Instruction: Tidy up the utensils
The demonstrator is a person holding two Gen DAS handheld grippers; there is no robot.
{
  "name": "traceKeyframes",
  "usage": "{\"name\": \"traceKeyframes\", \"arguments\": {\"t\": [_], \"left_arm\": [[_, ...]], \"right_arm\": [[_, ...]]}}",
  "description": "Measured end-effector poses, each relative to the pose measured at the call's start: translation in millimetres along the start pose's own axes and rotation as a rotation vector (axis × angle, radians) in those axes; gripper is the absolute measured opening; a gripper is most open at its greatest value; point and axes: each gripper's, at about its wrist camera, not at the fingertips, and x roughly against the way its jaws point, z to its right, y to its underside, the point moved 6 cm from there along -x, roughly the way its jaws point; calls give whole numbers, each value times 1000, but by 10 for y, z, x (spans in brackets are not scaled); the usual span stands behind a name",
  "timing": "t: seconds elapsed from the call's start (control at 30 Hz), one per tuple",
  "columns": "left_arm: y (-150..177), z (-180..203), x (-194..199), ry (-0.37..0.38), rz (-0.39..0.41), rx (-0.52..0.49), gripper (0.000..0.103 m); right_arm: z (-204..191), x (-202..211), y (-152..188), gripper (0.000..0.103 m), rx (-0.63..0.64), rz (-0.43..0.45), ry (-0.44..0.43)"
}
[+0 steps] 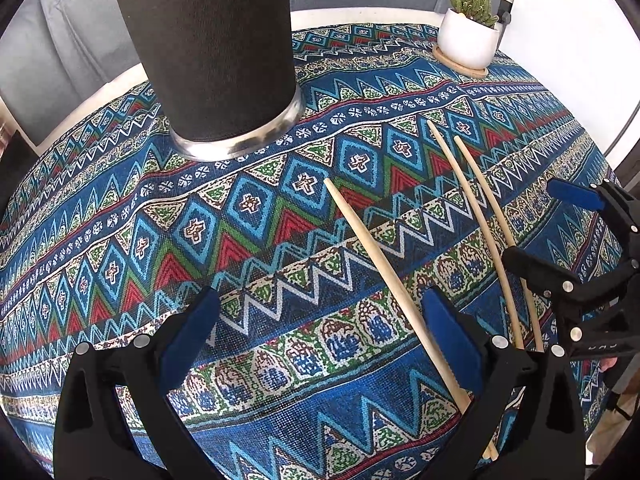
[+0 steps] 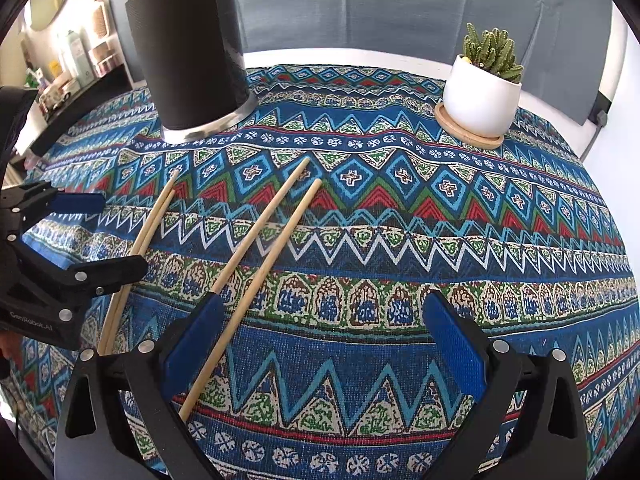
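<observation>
On the patterned desk (image 2: 400, 240), going left to right in the right wrist view, the first thing is the left tongs (image 2: 116, 232), coming in from 9 o'clock with both fingers spread wide and nothing between them. Just under them lies a close pair of chopsticks (image 2: 140, 240), touching or nearly touching each other, their long axis running from about 7 o'clock up to 1 o'clock, tips aimed toward the black utensil holder (image 2: 192, 56). The holder stands upright at 11 o'clock, well apart from the sticks, and a few stick ends seem to show above its rim.

Next to the right is a second pair of chopsticks (image 2: 256, 256), slightly splayed, on much the same 7-to-1 line. Their lower ends pass beside and under the left finger of the right tongs (image 2: 324, 344), which are also wide and hold nothing. At 1 o'clock, well off, sits a small cactus pot (image 2: 480, 100) on a wooden coaster.

In the left wrist view, the left tongs (image 1: 332, 336) show one stick (image 1: 388, 280) crossing their right finger, the others further right at 3 o'clock, near the right tongs (image 1: 552, 228).

My judgement: each tongs has a pair nearly beneath it, and a grip would need to close across the sticks' long axis, not along it.
</observation>
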Motion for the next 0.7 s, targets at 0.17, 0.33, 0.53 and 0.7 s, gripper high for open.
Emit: {"name": "traceKeyframes", "arguments": {"t": [0.17,0.33,0.53,0.7], "left_arm": [[55,-90,47,0,-32,19,97],[118,-200,140,45,-32,65,97],[209,-237,152,-14,-42,61,97],[201,-240,133,-19,-53,71,97]], "right_arm": [[1,6,1,96,1,1,2],[10,7,1,96,1,1,3],[3,4,0,96,1,1,3],[6,5,-2,96,1,1,3]]}}
